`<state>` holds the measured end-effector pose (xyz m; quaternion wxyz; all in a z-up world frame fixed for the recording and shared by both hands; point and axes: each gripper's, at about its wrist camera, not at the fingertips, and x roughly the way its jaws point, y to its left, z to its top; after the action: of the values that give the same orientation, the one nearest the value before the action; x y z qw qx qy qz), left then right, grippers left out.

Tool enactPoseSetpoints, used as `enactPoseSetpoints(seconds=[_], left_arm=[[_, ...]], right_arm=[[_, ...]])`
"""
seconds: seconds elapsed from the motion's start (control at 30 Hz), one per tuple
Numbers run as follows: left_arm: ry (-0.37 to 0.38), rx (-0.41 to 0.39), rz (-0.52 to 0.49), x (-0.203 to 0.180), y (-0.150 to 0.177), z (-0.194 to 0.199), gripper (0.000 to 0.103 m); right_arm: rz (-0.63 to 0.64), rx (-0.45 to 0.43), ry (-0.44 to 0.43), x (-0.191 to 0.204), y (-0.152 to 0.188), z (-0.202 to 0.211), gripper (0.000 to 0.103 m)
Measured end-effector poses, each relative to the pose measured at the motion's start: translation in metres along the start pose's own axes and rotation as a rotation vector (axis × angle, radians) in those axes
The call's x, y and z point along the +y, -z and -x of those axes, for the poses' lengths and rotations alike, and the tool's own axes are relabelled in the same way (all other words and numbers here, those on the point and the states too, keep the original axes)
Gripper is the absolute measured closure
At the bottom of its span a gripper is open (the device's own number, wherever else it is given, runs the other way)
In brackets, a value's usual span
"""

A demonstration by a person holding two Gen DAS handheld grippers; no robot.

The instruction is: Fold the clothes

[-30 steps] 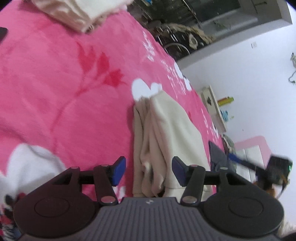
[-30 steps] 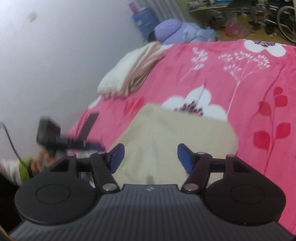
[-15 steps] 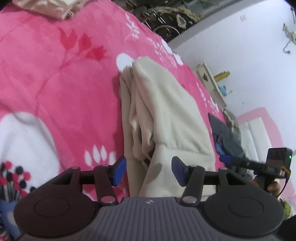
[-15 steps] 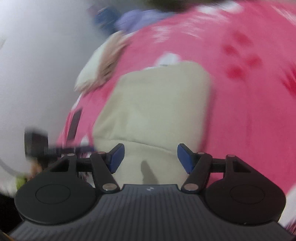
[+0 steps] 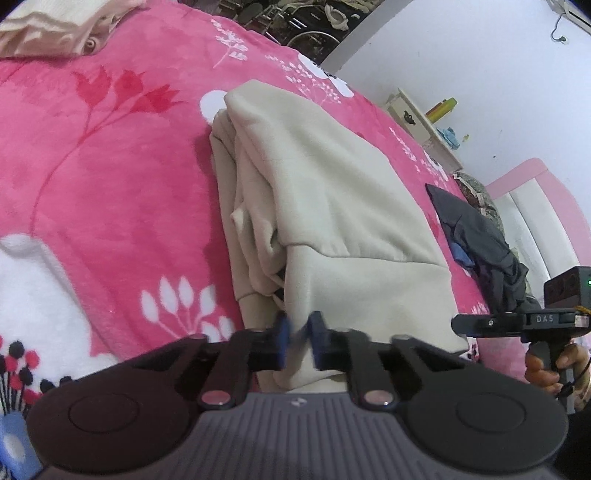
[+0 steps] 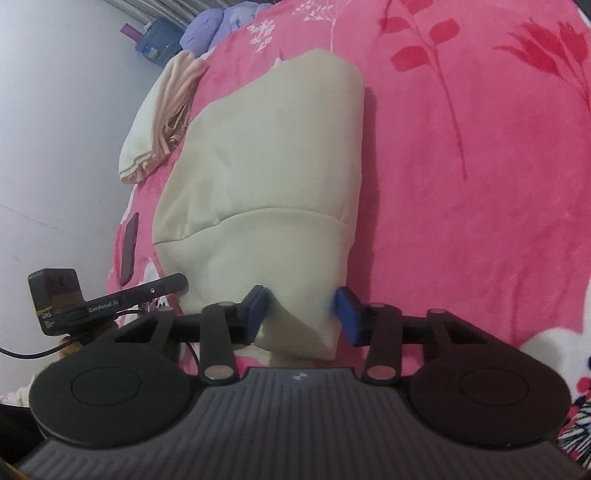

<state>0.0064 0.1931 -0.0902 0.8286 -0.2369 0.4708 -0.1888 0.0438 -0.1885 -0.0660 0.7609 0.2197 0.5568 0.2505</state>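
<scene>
A cream sweatshirt, folded into a long bundle, lies on the pink flowered blanket. My left gripper has its blue pads nearly together, pinching the near hem at the bundle's left corner. In the right wrist view the same sweatshirt stretches away from me. My right gripper holds the near hem's right corner, both pads pressed against a thick bunch of fabric. Each view shows the other gripper's body at its edge.
A folded stack of cream and beige clothes lies farther up the bed by the wall. A dark grey garment is heaped on the right. A dark phone rests near the bed's edge. A hand grips the other handle.
Both grippers moved in to the sweatshirt's near hem and went from wide open to closed on it, the left one closing tighter.
</scene>
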Motion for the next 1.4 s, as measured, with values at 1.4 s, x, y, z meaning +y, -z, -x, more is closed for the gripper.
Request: enactPoseSetpoints(seconds=[1.4], left_arm=[[-0.064, -0.017, -0.362, -0.022, -0.031, -0.017, 0.071]], right_arm=[[0.813, 0.052, 0.182, 0.090, -0.024, -0.059, 0.079]])
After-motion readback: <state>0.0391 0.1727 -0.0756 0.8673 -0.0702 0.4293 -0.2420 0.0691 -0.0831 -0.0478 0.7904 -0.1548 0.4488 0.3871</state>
